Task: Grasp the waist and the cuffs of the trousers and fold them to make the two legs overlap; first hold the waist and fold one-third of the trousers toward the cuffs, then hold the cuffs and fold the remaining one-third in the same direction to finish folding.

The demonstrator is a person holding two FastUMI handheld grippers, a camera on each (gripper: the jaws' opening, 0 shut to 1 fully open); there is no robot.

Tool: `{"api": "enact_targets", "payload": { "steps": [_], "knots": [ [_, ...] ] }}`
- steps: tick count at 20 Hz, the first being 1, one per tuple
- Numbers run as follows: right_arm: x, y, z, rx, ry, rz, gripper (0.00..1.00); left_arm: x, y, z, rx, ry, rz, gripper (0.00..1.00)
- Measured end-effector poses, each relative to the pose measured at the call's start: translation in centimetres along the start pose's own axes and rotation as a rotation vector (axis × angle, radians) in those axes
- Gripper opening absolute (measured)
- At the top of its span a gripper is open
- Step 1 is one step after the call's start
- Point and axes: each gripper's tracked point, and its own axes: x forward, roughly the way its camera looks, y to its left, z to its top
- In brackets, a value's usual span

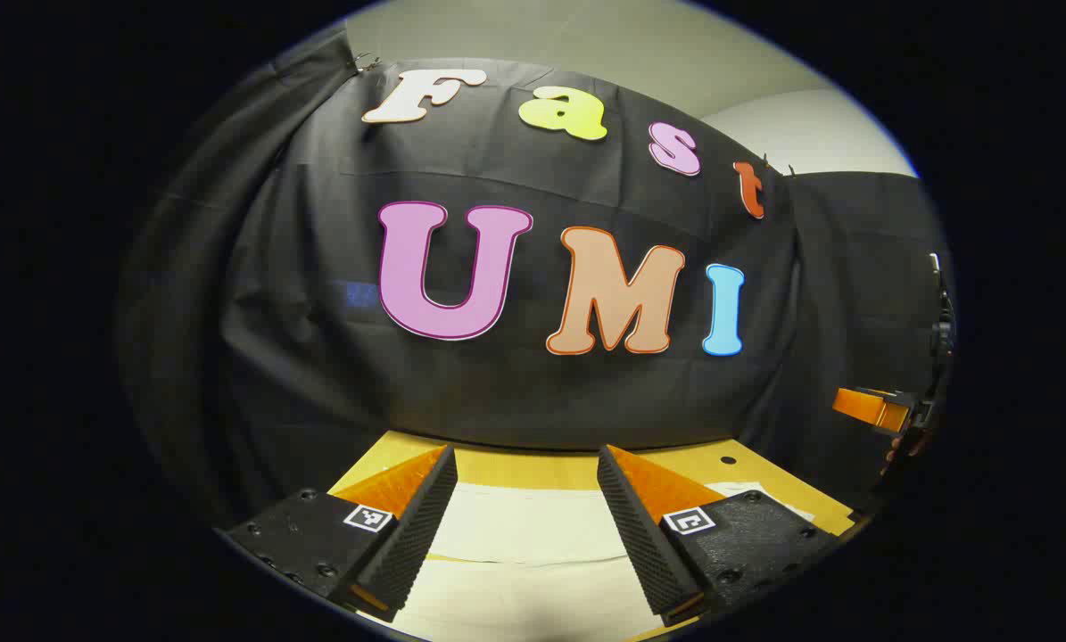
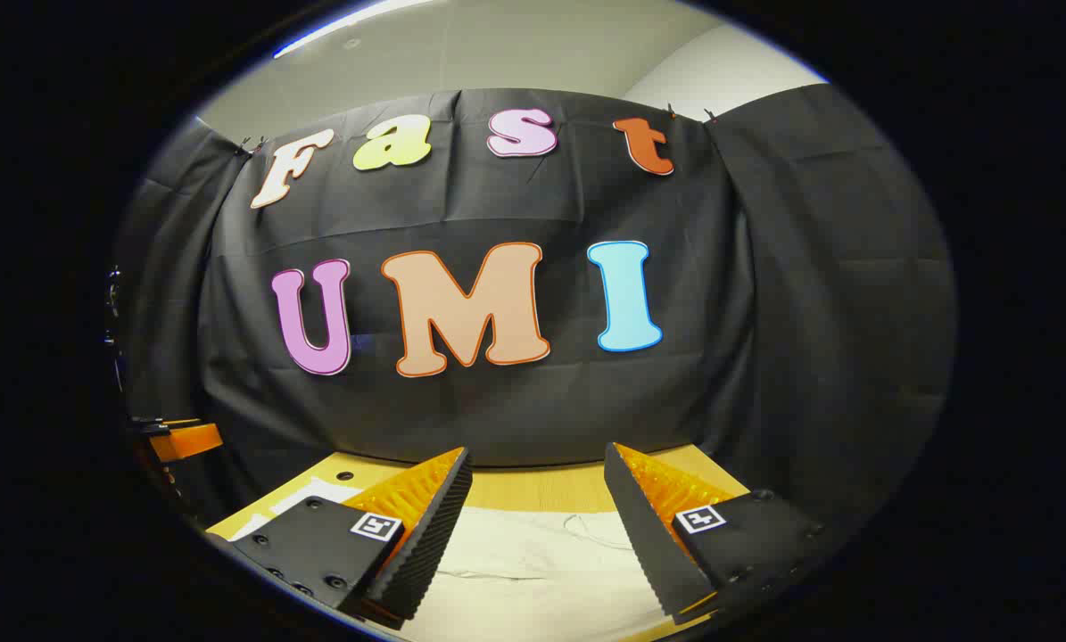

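Lying flat on the worktop [image 1: 515, 468], the pale trousers [image 1: 533, 553] look soft and floppy. Both claws, left claw [image 1: 525, 526] and right claw [image 2: 537, 535], hang wide open above them, holding nothing; pinch the waist edge.

Both views are evenly lit from overhead, and a bright ceiling strip glares at eleven o'clock in the right gripper view. The matte black cloth wall [image 1: 533, 374] drinks up the light, while the pale cream fabric trousers [image 2: 533, 553] at six o'clock look bright. Fisheye curvature bends straight edges towards the rims, where the pictures darken and soften.
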Motion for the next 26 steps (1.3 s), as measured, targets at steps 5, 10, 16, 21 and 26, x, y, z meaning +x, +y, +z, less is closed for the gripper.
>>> {"api": "enact_targets", "payload": {
  "steps": [5,10,16,21,26],
  "knots": [
    [-0.2,-0.5,-0.6,-0.003,0.013,-0.002,0.91,-0.5,0.4,-0.5,-0.001,0.006,0.017,0.94],
    [-0.3,-0.4,-0.8,-0.019,0.017,-0.002,0.91,-0.8,1.1,-0.8,0.001,0.013,0.033,0.94],
    [-0.7,-0.2,-1.6,-0.023,0.032,-0.009,0.95,-1.0,1.5,-1.3,0.024,0.023,0.039,0.94],
    [-1.2,-0.1,-2.2,-0.033,0.050,-0.013,0.95,-1.6,1.7,-2.7,0.056,0.057,-0.001,0.94],
    [-2.3,-0.2,-3.4,-0.059,0.077,-0.019,0.96,-3.0,1.8,-6.6,0.146,0.189,-0.119,0.94]
  ]
}}
